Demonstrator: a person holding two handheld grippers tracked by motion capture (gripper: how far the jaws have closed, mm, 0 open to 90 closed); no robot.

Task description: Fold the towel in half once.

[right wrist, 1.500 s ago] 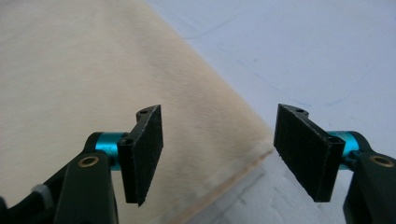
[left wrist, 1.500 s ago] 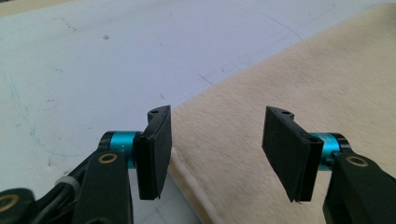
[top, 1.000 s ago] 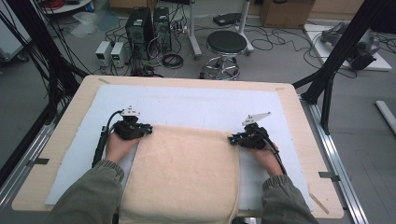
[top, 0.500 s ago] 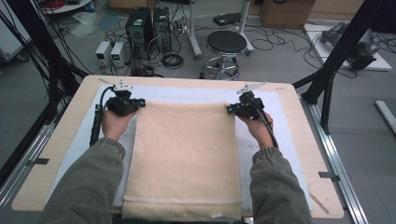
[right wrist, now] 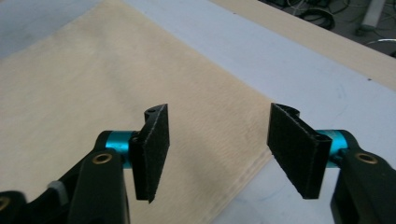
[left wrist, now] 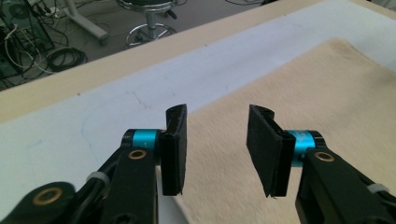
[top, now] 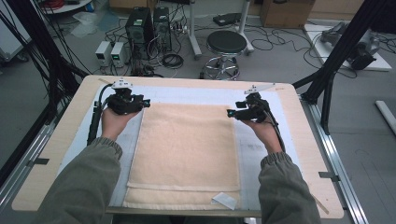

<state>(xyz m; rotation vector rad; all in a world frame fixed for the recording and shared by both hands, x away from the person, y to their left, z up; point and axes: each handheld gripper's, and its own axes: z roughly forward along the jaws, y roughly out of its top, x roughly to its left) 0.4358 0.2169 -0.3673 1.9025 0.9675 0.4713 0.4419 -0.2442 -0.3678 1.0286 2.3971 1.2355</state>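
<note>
The cream-coloured rectangular terry towel (top: 186, 151) lies spread flat on the pale blue-grey mat (top: 261, 144) that covers the light wooden desk (top: 60, 140). Its long sides run away from the person, its near hem sits close to the desk's near edge, and its far edge lies between the two grippers. Judging from how it lies, smooth and full length, the spreading looks done; if a fold is meant to follow, none has been started yet.

The left gripper (top: 144, 103) hangs just above the far left corner of the towel. In the left gripper view its fingers (left wrist: 173, 149) have just been opening and stand apart with nothing between them, the towel's edge lying on the mat below. The right gripper (top: 232, 113) hangs just above the far right corner. In the right gripper view its fingers (right wrist: 152, 150) have likewise just been opening and are empty, with the towel's corner under them. Both corners look released, so what remains appears to be drawing the hands back or taking a fresh hold.

A small white tag (top: 224, 200) lies at the near right corner of the towel. Any print on it is too small to read, and no brand or other writing is legible on the towel, mat or grippers.
</note>
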